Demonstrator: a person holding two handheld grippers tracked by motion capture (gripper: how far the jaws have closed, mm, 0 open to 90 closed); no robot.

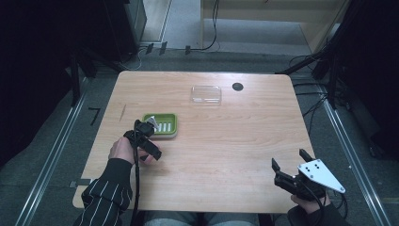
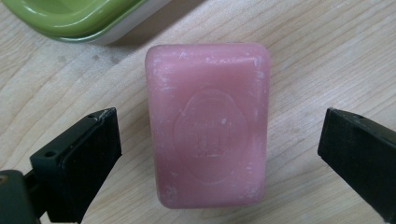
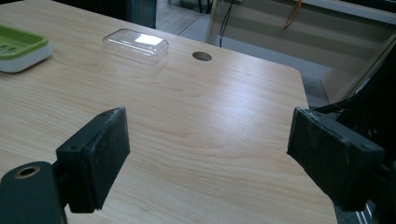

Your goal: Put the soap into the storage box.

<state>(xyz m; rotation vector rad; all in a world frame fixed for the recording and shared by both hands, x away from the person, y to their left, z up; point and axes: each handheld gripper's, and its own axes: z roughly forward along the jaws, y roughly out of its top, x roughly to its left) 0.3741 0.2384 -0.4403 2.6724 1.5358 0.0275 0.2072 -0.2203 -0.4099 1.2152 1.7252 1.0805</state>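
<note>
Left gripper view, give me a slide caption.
Open left gripper straddles a pink soap bar on the wooden table, beside a green dish.

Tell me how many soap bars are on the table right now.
1. A pink soap bar lies flat on the wooden table, just beside the green soap dish, between the open jaws of the left gripper. The left hand may hide others.

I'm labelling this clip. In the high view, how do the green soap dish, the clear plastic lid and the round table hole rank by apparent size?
1-2. Green soap dish and clear plastic lid: they look alike, and the lid lies farther off, so no ranking.
3. Round table hole, plainly smallest.
</note>
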